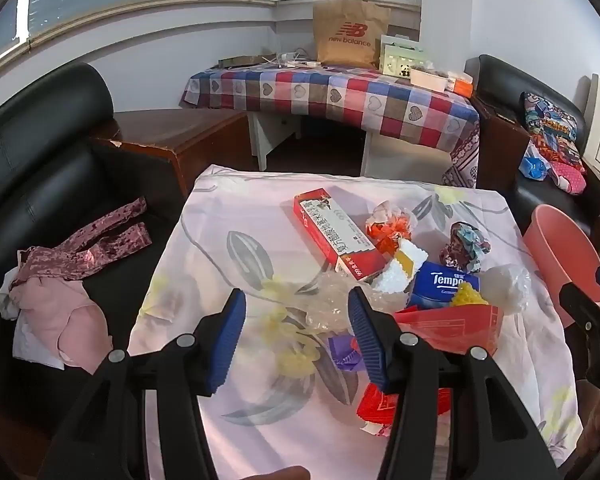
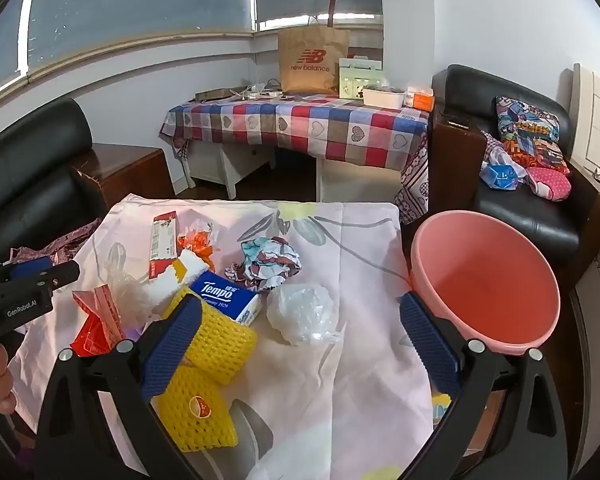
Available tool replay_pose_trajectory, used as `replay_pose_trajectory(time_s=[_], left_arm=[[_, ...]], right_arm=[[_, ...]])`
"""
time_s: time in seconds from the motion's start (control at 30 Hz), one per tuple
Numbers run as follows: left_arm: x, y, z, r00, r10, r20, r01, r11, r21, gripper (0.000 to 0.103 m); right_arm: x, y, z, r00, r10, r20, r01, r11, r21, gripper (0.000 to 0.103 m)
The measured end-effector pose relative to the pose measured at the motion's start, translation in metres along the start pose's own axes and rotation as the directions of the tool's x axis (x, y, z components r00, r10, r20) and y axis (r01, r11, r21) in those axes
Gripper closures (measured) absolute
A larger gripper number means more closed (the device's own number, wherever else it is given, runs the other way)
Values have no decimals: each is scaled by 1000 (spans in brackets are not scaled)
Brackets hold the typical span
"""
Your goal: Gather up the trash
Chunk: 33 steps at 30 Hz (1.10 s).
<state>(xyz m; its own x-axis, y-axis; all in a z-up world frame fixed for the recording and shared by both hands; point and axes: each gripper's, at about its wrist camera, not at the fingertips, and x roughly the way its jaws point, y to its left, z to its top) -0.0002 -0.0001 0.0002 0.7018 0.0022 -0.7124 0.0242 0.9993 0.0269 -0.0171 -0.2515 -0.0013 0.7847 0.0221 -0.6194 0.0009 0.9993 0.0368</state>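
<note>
Right wrist view, gripper: right gripper (image 2: 298, 344) spread wide, nothing between its pads, poised above the near part of the floral cloth (image 2: 360, 380).
Nearest trash: yellow foam net (image 2: 198, 412) just left of the claw's blue left finger (image 2: 172, 344); a second yellow net (image 2: 222, 342) touching that finger's far side.
Landmark: pink bin (image 2: 486, 280), standing off the cloth's right edge, mouth tilted toward the camera, nothing visible inside.
Key relation: white plastic wad (image 2: 302, 314) lies ahead of the right claw, between its fingers' lines and left of the pink bin; roundish, no clear long axis. Judged the right hand's likeliest pick, being nearest the bin.
Farther left of bin: Tempo tissue pack (image 2: 230, 300), then crumpled printed paper (image 2: 270, 262) beyond it.
Left wrist view, gripper: left gripper (image 1: 296, 336) moderately open, holding nothing; clear bubble wrap (image 1: 332, 300) lies just ahead, nearer the right finger.
Left-side trash: red carton (image 1: 334, 234), long axis running away and leftward from the claw, well apart from the bin; red paper pocket (image 1: 452, 326) nearer.
Progress, judged: collection not yet begun in earnest; all items remain on the cloth.
</note>
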Motion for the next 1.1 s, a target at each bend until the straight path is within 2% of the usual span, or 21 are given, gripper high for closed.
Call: replay_pose_trajectory(time_s=[1.1], left_arm=[[-7, -2, 7, 1000, -15, 17, 16, 1000, -11, 50]], right_arm=[[-3, 0, 2, 1000, -1, 21, 1, 1000, 5, 3]])
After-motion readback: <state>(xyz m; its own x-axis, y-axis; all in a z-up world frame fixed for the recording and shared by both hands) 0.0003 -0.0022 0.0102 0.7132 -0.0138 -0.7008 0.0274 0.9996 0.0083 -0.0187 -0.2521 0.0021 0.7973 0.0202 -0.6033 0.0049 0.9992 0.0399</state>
